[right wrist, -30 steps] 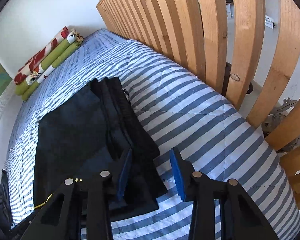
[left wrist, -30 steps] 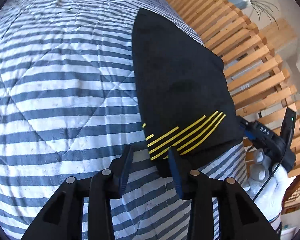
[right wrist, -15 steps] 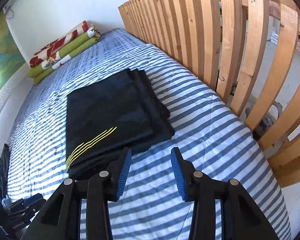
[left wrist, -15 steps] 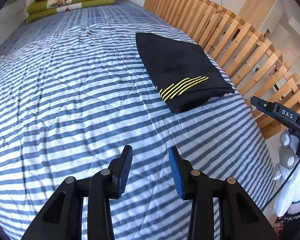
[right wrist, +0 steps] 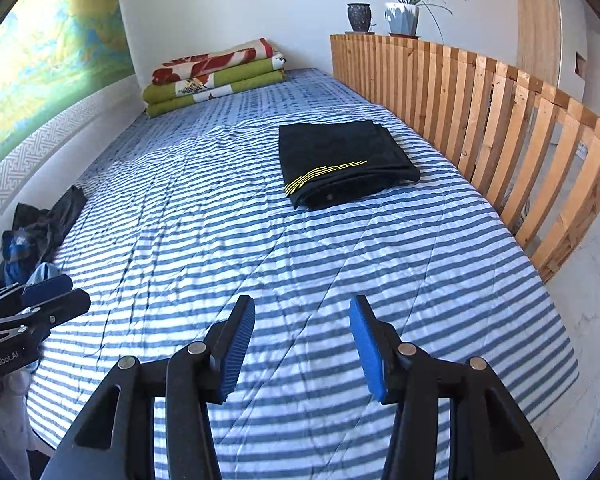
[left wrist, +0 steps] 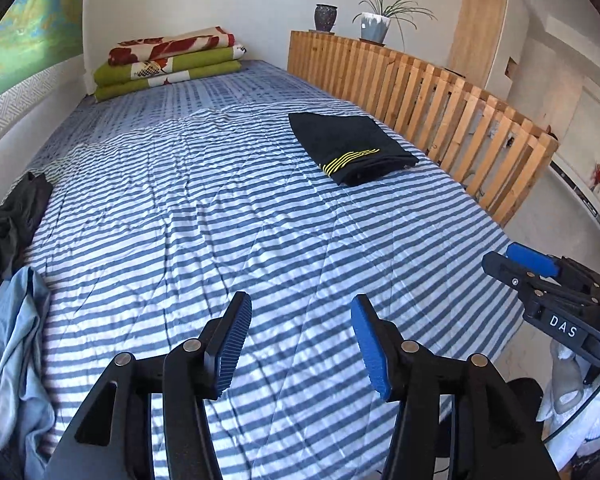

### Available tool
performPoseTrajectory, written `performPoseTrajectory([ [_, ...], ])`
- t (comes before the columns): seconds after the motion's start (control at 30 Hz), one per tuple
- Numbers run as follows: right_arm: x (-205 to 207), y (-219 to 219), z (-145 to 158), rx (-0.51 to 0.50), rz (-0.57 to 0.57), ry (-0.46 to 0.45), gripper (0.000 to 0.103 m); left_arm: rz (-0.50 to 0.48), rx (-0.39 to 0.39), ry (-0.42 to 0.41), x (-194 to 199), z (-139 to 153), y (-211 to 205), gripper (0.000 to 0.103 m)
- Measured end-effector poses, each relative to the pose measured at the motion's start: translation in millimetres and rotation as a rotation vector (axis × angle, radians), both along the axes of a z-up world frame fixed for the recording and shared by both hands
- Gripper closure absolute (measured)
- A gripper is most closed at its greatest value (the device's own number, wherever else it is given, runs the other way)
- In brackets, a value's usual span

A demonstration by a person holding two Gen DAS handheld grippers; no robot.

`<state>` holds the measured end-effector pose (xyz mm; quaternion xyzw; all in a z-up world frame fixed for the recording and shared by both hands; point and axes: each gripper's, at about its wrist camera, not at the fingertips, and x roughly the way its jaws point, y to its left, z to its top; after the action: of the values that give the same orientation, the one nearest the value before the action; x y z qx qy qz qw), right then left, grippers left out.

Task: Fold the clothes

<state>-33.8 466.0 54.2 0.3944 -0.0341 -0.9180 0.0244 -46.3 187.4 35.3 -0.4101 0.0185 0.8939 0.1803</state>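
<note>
Striped bed (left wrist: 228, 216) | folded black garment (left wrist: 352, 148) near railing | left claw (left wrist: 300, 344), right claw (right wrist: 300, 344) opening, empty

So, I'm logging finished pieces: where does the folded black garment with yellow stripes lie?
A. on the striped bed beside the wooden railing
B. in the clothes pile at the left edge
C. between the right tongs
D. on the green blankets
A: the folded black garment lies flat on the striped bed, beside the wooden railing.

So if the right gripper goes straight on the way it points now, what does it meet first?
Probably the bare striped bedcover; the right gripper, jaws opening and empty, points short of the folded black garment.
</note>
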Motion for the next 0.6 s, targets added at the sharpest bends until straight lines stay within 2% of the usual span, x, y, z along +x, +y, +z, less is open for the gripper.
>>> performPoseTrajectory([
  [0.1,42,-20,8,0.011,0.000,0.041,0.053,0.019,0.035,0.034,39,13,-23,0.041],
  [0.2,76,-39,17,0.022,-0.002,0.077,0.052,0.028,0.030,0.089,72,26,-38,0.035],
  [0.3,104,-53,26,0.042,0.003,0.110,0.051,0.023,0.050,0.096,96,34,-50,0.031],
  [0.43,125,-66,35,0.029,-0.002,0.138,0.049,-0.019,0.050,0.127,117,43,-56,0.022],
  [0.6,132,-77,37,0.041,-0.048,0.160,0.048,-0.038,0.085,0.185,120,48,-60,0.020],
])
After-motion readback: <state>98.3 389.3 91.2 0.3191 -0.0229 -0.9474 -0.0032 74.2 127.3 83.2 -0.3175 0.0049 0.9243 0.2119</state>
